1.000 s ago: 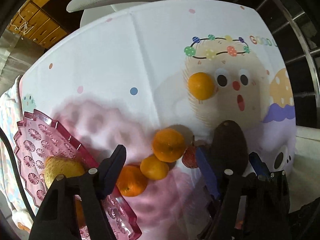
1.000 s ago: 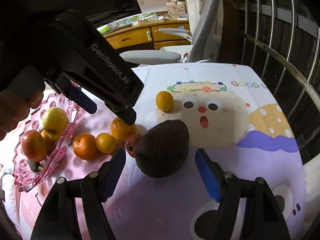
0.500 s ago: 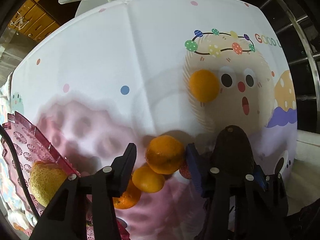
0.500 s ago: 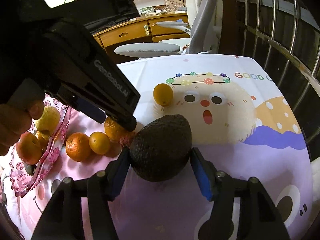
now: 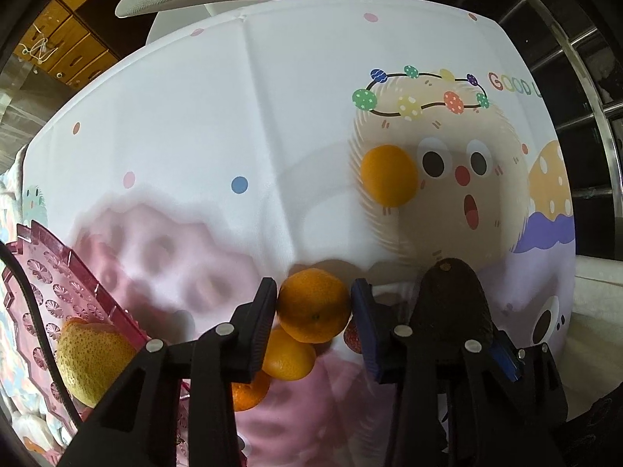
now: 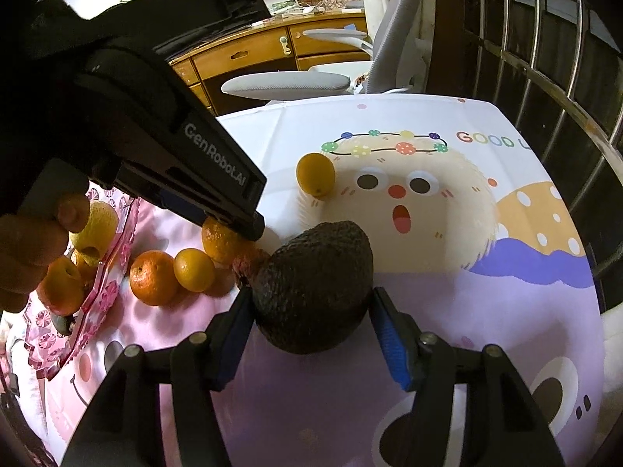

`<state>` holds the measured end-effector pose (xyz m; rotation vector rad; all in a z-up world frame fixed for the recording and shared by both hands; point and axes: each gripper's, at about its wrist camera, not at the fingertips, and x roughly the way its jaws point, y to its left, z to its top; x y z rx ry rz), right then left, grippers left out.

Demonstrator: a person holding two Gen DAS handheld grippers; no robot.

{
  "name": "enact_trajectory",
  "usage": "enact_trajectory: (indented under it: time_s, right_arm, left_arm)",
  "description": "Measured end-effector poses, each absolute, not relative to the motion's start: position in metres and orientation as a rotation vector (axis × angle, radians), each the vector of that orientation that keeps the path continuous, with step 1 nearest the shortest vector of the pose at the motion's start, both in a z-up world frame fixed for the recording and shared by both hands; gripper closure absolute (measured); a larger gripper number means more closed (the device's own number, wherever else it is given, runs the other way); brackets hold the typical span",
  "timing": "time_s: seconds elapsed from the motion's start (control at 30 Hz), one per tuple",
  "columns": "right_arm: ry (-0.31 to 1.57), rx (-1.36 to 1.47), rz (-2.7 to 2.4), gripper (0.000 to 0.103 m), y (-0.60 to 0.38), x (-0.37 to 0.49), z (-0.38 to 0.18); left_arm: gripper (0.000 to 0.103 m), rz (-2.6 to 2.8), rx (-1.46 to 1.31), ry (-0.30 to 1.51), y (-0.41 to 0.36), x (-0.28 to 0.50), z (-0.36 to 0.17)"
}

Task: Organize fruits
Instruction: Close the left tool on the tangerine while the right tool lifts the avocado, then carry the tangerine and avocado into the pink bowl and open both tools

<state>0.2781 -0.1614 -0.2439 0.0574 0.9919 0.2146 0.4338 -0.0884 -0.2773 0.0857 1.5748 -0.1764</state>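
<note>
My left gripper point(image 5: 313, 295) points straight down, and its jaws are closing with both pads against an orange point(image 5: 313, 305). Just below that orange lie two more oranges point(image 6: 153, 278) point(image 6: 193, 269) and a small red fruit point(image 6: 249, 262). My right gripper point(image 6: 311, 299) is shut on a dark, bumpy avocado point(image 6: 311, 288) that rests on the cloth. A pink tray point(image 5: 35, 272) at the left holds a yellow fruit point(image 5: 89, 358) and other fruit. One lone orange point(image 5: 389, 175) sits farther off on the cartoon face.
A printed tablecloth point(image 5: 233, 116) covers the table. A grey office chair point(image 6: 288, 81) and a wooden cabinet point(image 6: 249, 54) stand beyond the far edge. Metal bars point(image 6: 545, 89) run along the right side. A hand point(image 6: 27, 241) holds the left gripper's handle.
The left jaws narrowed from wide apart to touching the orange on both sides. The right jaws closed in from either side of the avocado until they met it.
</note>
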Motion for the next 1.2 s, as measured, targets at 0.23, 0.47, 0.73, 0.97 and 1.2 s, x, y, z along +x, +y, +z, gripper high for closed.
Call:
enact_trajectory:
  time_s: [0.23, 0.47, 0.73, 0.97, 1.2]
  right_arm:
    - [1.028, 0.07, 0.191, 0.043, -0.169, 0.268, -0.237]
    - [1.038, 0.074, 0.136, 0.044, -0.173, 0.244, -0.215]
    - [1.032, 0.105, 0.069, 0.044, -0.16, 0.205, -0.183]
    - [0.993, 0.186, 0.017, 0.044, -0.134, 0.176, -0.154]
    - [0.93, 0.205, 0.012, 0.044, -0.098, 0.156, -0.127]
  left_arm:
    - [0.065, -0.206, 0.087, 1.536, -0.09, 0.42, -0.257]
    - [0.065, -0.271, 0.087, 1.474, -0.089, 0.388, -0.209]
    - [0.065, -0.348, 0.068, 1.395, -0.053, 0.347, -0.148]
    - [0.065, -0.375, 0.033, 1.339, 0.001, 0.314, -0.116]
    - [0.065, -0.371, 0.001, 1.258, 0.067, 0.289, -0.099]
